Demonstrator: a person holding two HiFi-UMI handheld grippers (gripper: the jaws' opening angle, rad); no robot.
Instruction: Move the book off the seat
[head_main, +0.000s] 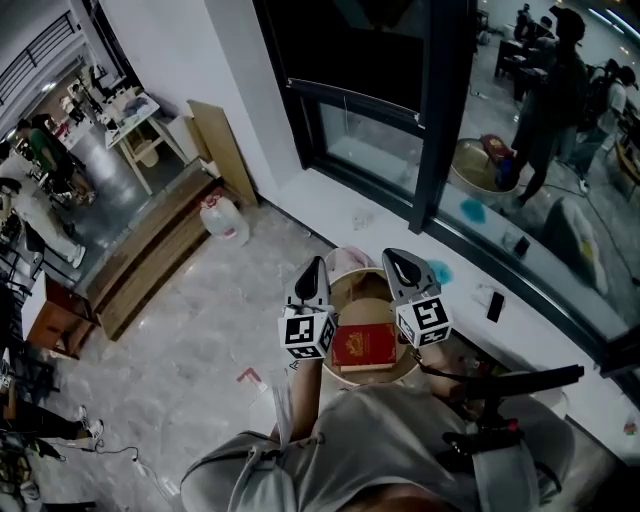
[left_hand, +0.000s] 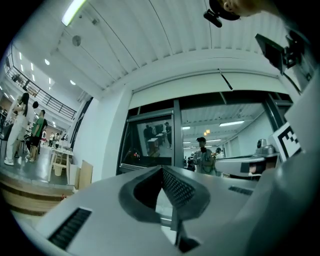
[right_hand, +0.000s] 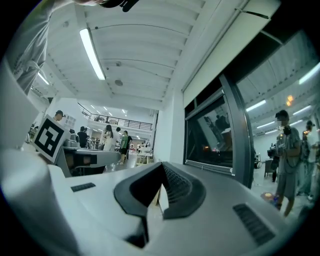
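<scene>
Resting flat on the round wooden seat (head_main: 366, 306): red book (head_main: 364, 346). Left gripper (head_main: 316, 264) and right gripper (head_main: 398, 258) are held about level above the seat, either side of the book, jaws together, nothing between them.

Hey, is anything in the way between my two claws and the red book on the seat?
Nothing visible. The red book lies alone and uncovered on the round seat, with the left claw and right claw, both shut and empty, either side of it.
</scene>
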